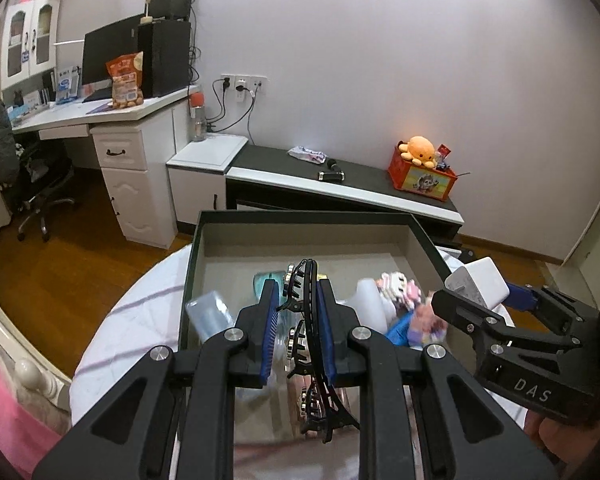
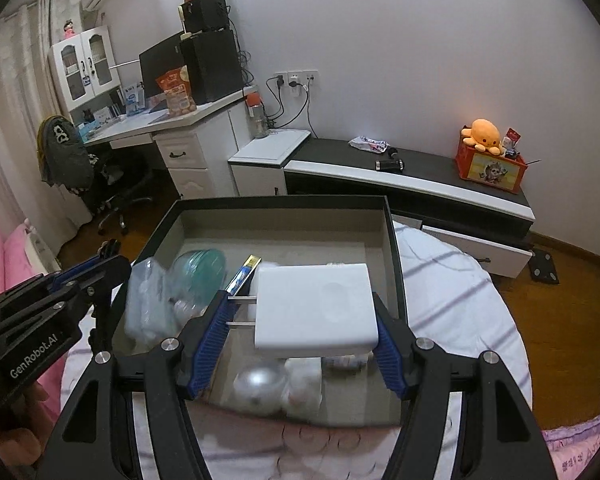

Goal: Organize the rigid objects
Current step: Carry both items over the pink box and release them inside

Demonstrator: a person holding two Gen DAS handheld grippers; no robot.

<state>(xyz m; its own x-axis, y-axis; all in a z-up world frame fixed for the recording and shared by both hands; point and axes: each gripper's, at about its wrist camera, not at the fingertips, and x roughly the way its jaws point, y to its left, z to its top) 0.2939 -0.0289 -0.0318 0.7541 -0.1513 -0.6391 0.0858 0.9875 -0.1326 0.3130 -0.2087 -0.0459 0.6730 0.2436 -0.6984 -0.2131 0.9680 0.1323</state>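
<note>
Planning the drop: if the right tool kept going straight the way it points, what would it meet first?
Probably the box floor, near its far wall; the right tool, holding the charger, points down into it. Depth is unclear.

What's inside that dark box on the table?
Inside the dark box lie a teal round item, clear plastic packets and a silvery ball. The held white charger hides whatever lies beneath it.

Left gripper [image 1: 298,320] clamped nearly shut, right gripper [image 2: 302,334] wider, both angled downward
</note>
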